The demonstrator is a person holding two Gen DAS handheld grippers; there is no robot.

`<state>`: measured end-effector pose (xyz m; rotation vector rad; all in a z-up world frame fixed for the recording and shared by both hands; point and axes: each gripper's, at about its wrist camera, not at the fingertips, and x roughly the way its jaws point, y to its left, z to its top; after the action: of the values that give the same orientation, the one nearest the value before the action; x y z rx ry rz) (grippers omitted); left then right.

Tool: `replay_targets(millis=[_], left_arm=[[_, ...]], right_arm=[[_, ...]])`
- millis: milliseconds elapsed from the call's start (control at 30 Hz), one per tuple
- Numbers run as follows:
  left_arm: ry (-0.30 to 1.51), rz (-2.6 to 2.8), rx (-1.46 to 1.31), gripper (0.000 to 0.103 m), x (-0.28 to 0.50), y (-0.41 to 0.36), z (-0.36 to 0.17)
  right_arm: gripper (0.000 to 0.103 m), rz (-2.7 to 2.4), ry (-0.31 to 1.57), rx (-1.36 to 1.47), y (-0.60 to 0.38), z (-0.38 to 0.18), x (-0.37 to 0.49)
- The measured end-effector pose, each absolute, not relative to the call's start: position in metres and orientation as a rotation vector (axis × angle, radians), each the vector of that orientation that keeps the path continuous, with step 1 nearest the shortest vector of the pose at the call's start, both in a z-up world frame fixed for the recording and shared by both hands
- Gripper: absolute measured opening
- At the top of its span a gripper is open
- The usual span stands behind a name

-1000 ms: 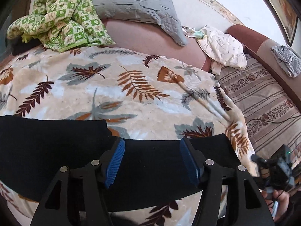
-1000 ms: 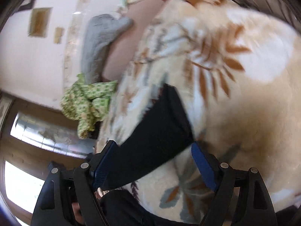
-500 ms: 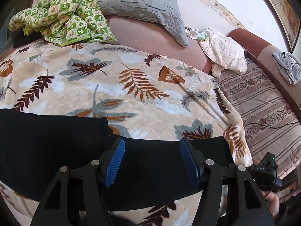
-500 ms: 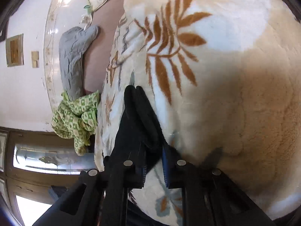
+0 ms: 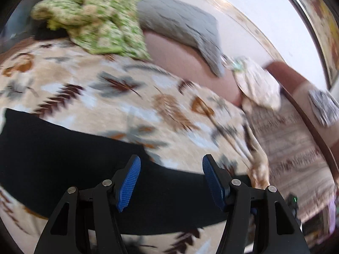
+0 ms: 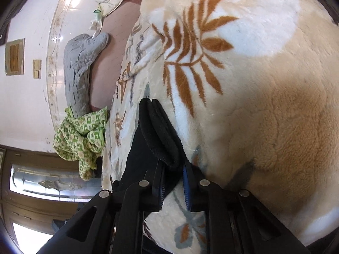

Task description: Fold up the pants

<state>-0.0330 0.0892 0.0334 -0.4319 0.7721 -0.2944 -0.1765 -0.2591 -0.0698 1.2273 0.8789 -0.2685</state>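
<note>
Pants [image 6: 156,139], black, lie flat across a leaf-print blanket [image 6: 264,97]. Right gripper [image 6: 173,188], wide apart a second ago, is closing with the pants' edge pinched between its pads; left gripper [image 5: 170,182] hovers unclenched over the cloth, gripping nothing. Edge secured, so a fold can likely start.

We see a white wall [image 6: 25,105] at frame left, daylit glazed door [image 6: 42,182] lower left, pink sofa back [image 5: 180,57] upper centre, striped seat [image 5: 296,144] right, leaf-print blanket [image 6: 264,116] across the middle.

surface: leaf-print blanket [image 5: 131,97] | on it: black pants [image 5: 63,148], green patterned cloth [image 5: 101,21]
</note>
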Motion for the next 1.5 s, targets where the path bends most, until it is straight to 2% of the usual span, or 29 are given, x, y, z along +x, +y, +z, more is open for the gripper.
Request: replay_targets(millis=[233, 433, 567, 733, 1133, 1500], left_arm=[[0.745, -0.180, -0.413, 0.064, -0.025, 0.126, 0.046], [0.788, -0.142, -0.374, 0.063, -0.003, 0.132, 0.018], [0.797, -0.142, -0.456, 0.064, 0.017, 0.138, 0.007], [0.797, -0.156, -0.437, 0.064, 0.022, 0.133, 0.002], [0.815, -0.124, -0.597, 0.064, 0.026, 0.159, -0.010], [0.806, -0.134, -0.572, 0.064, 0.025, 0.152, -0.009]], right_arm=[[0.010, -0.277, 0.874, 1.202, -0.257, -0.067, -0.176], [0.008, -0.257, 0.849, 1.146, -0.251, -0.056, -0.173], [0.008, -0.152, 0.804, 1.027, -0.230, -0.034, -0.157], [0.008, 0.036, 0.845, 0.899, -0.173, -0.030, -0.131], [0.008, 0.391, 0.909, 0.683, -0.039, -0.031, -0.079], [0.008, 0.412, 1.005, 0.427, 0.040, -0.058, -0.045]])
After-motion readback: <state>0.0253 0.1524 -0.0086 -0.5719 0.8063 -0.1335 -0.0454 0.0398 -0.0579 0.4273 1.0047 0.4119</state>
